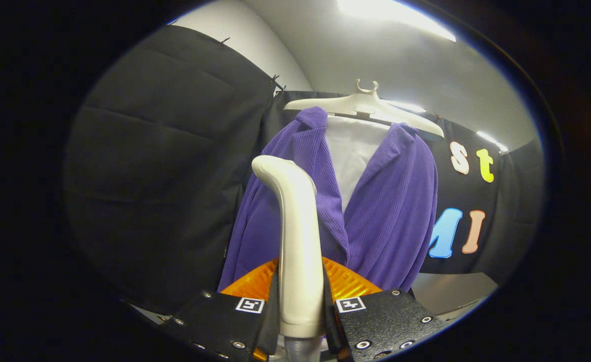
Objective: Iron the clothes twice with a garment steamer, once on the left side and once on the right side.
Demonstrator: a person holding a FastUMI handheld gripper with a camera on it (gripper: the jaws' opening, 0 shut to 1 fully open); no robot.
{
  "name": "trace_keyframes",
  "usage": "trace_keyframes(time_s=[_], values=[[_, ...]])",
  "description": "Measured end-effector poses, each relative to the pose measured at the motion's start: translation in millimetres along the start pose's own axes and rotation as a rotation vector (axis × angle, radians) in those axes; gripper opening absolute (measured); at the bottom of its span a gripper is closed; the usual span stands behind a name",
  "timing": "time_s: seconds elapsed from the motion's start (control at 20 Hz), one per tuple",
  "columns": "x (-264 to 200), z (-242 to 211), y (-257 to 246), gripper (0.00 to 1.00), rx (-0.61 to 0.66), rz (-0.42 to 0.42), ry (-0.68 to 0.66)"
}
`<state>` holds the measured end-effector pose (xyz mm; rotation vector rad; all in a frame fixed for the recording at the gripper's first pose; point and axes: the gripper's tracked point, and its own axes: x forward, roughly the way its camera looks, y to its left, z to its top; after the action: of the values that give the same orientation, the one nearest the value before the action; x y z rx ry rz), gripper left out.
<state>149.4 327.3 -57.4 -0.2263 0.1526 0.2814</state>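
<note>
The gripper point(301, 306) clamps both fingers on an upright white steamer handle point(295, 241). Just beyond hangs a purple jacket point(391, 211) on a white hanger point(363, 105).

steamer point(298, 241) head hidden behind handle, jacket point(391, 211) hem cut off

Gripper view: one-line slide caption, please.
Gripper shut on the garment steamer, raised toward the purple jacket on its hanger.
</note>
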Motion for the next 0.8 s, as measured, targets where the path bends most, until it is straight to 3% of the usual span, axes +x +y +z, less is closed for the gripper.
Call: trace_keyframes(time_s=[0.25,0.4,0.8], values=[[-3.4,-58.0,25.4,0.37,0.03,0.018,0.108],[-13.0,-88.2,27.0,0.38,0.005,-0.019,0.133],[-29.5,-170.7,58.4,0.38,-0.044,0.043,0.238]])
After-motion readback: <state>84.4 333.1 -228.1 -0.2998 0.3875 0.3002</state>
